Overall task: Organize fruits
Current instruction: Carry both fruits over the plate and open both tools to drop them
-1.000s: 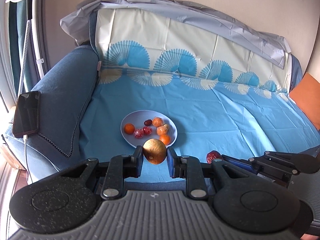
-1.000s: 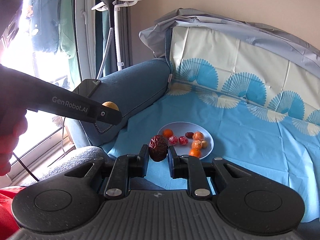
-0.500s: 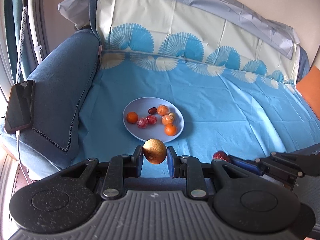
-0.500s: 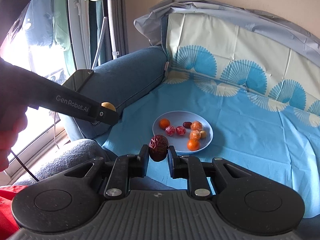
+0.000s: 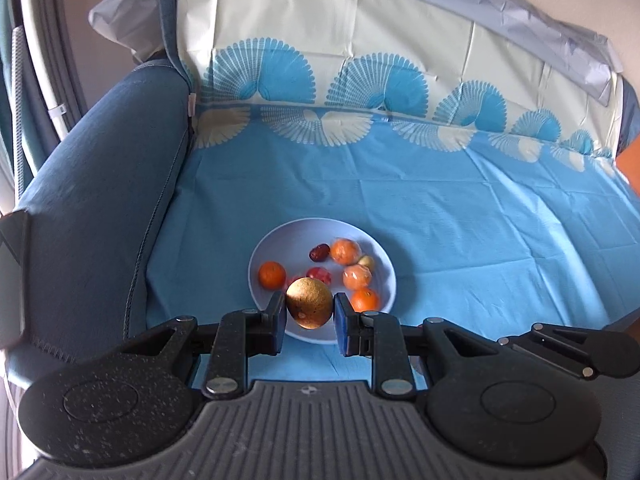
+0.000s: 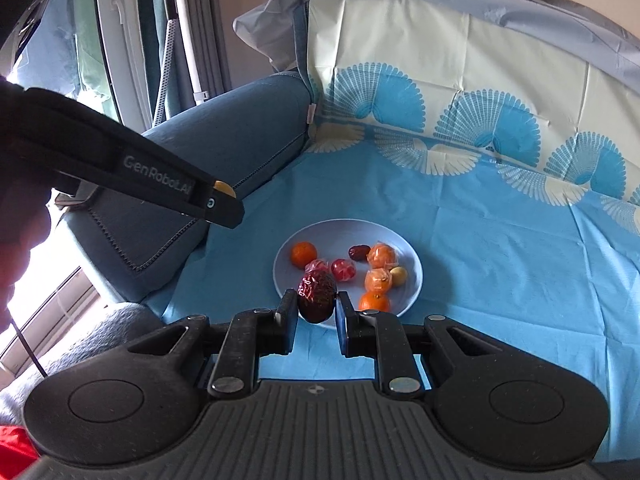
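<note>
Fingers (image 5: pixel 276 316) of the left gripper (image 5: pixel 309 322) pinch a russet fruit (image 5: pixel 309 303); the right gripper (image 6: pixel 317 314) clamps a date (image 6: pixel 317 295). Both hang at the plate's (image 5: pixel 276 256) near rim, so looks like a short push forward to drop them, left one a touch nearer.

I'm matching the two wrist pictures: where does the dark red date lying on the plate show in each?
Left wrist: the date lies at the plate's far middle, left of a wrapped orange fruit.
Right wrist: the date lies far, right of middle.
Shared landmark: the plate.
</note>
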Available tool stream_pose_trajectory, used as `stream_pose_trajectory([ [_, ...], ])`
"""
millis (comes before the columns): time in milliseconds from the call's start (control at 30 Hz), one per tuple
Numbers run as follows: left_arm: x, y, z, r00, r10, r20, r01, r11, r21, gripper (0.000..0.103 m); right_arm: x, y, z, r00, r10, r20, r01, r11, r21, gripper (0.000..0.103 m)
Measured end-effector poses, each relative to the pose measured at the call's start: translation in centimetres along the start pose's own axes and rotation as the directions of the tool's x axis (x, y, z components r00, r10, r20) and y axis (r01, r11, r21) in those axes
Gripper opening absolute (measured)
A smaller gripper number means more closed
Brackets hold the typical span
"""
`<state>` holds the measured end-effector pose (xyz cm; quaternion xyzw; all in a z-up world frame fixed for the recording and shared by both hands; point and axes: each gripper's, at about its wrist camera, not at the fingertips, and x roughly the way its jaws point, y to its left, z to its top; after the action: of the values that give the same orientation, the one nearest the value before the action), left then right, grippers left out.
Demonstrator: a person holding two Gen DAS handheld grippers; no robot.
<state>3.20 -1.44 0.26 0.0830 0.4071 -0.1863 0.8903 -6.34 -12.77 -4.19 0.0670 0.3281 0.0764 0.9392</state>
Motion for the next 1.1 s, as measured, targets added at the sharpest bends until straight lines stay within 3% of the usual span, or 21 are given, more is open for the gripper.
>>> stream_pose_trajectory([
  [367,8.9,1.3,2.4,0.996,0.011,-0.092,-0.011,1.000,0.001,0.027,7.8,-2.5,1.5,0.998,-0.021,-0.065,0.022,1.000,0.014,0.021],
  [933,18.4,1.8,2.0,0.979,0.020,-0.201,-0.015,0.999,0.030,0.027,16.4,-4.7,1.2,0.989,-0.051,-0.140,0.044,0.998,-0.053,0.021],
  [1000,19.1,1.8,1.9,0.979,0.018,-0.205,-0.012,0.999,0.033,0.037,16.9,-4.8,1.1,0.988,-0.051,-0.146,0.043,0.998,-0.055,0.021],
  [1033,19.2,1.9,2.0,0.978,0.016,-0.206,-0.009,0.999,0.033,0.067,17.1,-4.8,1.1,0.987,-0.045,-0.151,0.037,0.998,-0.055,0.022],
  [1067,19.1,1.9,2.2,0.978,0.019,-0.206,-0.014,0.999,0.029,0.099,17.2,-4.9,1.1,0.987,-0.043,-0.155,0.036,0.998,-0.051,0.030],
  [1100,18.7,2.0,2.3,0.981,0.029,-0.190,-0.025,0.999,0.022,0.102,17.2,-5.1,1.3,0.986,-0.058,-0.156,0.052,0.998,-0.045,0.052],
])
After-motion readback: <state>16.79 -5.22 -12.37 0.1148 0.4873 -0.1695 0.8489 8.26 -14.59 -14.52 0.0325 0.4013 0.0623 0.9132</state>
